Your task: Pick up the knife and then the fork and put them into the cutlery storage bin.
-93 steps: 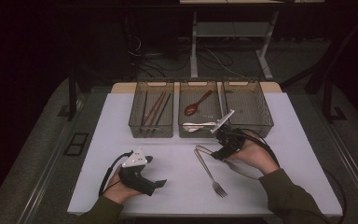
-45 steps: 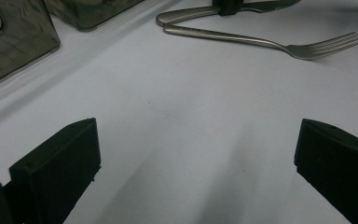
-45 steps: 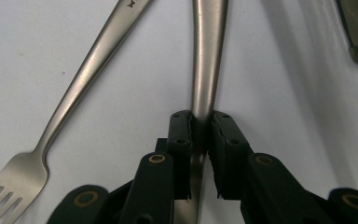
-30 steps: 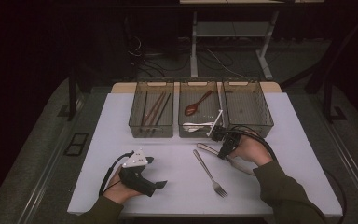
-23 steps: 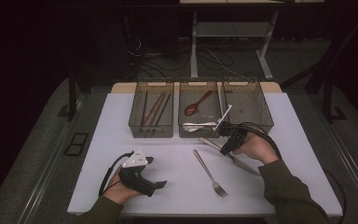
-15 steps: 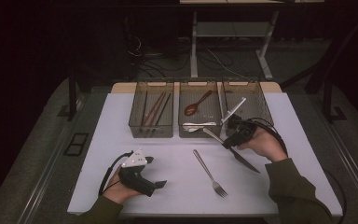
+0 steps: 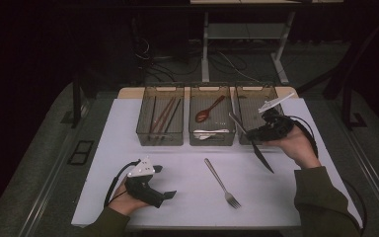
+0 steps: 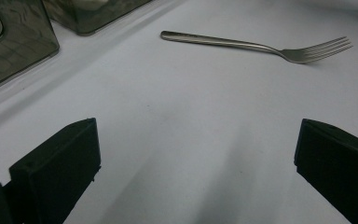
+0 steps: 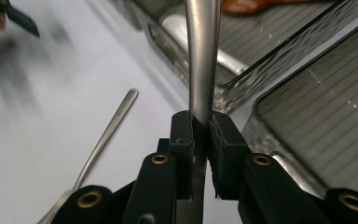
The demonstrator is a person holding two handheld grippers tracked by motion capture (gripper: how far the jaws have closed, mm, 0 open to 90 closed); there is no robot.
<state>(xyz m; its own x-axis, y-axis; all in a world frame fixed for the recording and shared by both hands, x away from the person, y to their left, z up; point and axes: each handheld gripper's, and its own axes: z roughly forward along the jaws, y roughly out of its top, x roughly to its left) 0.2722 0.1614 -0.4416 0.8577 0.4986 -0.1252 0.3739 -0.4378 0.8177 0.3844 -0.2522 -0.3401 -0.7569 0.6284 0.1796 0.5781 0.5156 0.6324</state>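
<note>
A metal table knife (image 7: pixel 259 150) hangs tilted above the white table in front of the right bin, with my right gripper (image 7: pixel 255 133) shut on it. In the right gripper view the jaws (image 9: pixel 200 126) pinch the knife (image 9: pixel 200 60), whose far end points over the bins. A steel fork (image 7: pixel 220 182) lies flat on the table at mid front. My left gripper (image 7: pixel 165 196) rests low on the table at front left. In the left gripper view it (image 8: pixel 196 154) stands wide open with nothing between its jaws, and the fork (image 8: pixel 256 45) lies ahead of it.
Three clear bins stand in a row at the back: the left bin (image 7: pixel 143 131) holds brown chopsticks (image 7: pixel 164 112), the middle bin (image 7: pixel 193 133) holds a brown spoon (image 7: pixel 208 110) and a white spoon (image 7: pixel 208 132), and the right bin (image 7: pixel 250 98) looks bare. The white table (image 7: pixel 128 148) ends at dark floor.
My right gripper has lifted the knife off the table and carried it up and to the right, toward the right bin. The left gripper and the fork stayed put.
</note>
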